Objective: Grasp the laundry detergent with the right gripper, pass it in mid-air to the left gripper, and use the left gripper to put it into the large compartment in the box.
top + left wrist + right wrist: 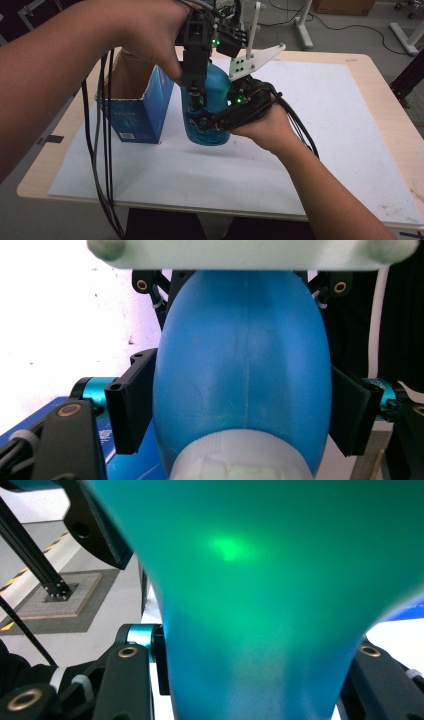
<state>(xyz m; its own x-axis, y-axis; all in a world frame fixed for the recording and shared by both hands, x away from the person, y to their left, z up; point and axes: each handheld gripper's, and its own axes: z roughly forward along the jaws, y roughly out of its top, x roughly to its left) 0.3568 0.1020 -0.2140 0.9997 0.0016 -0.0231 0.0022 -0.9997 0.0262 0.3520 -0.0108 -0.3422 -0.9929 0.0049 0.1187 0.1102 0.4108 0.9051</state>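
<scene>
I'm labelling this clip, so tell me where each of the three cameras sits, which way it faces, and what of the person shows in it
High view: above the person's side, facing forward and down on the table; both forearms, left gripper, right gripper, blue box.
Left gripper view: rides the left gripper, looking along its jaws closed on the blue bottle.
Right gripper view: rides the right gripper, looking along its jaws at the bottle's side, very close.
Shared: all three see the bottle.
</scene>
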